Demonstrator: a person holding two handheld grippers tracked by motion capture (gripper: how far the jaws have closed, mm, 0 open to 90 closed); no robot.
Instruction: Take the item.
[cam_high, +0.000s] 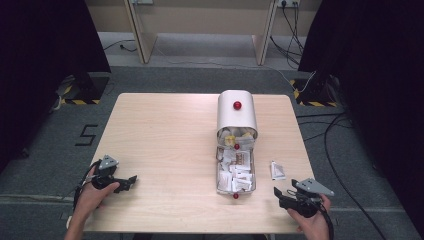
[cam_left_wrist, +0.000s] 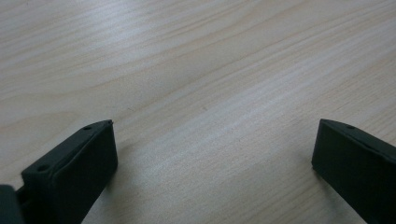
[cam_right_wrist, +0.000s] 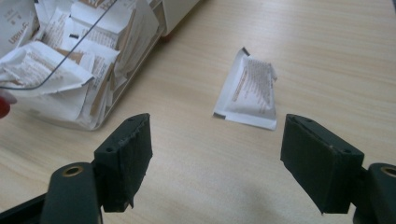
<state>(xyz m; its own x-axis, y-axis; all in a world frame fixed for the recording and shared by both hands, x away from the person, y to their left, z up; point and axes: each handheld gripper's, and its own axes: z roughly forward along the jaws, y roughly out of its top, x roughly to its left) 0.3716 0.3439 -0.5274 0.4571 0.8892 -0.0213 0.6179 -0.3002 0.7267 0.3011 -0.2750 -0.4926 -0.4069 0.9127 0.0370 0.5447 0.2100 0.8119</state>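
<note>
A single white sachet lies flat on the wooden table, just right of a clear tray heaped with several similar sachets. In the right gripper view the lone sachet sits a short way ahead of my right gripper, which is open with only bare wood between its jaws. From above, the right gripper rests near the table's front right corner. My left gripper sits at the front left, far from the sachets. Its jaws stand wide apart and the left gripper is open over bare table.
The tray juts out from a rounded cream box with a red knob on top. Another small red knob marks the tray's front end. The heaped sachets fill the upper left of the right gripper view. Black curtains flank the table.
</note>
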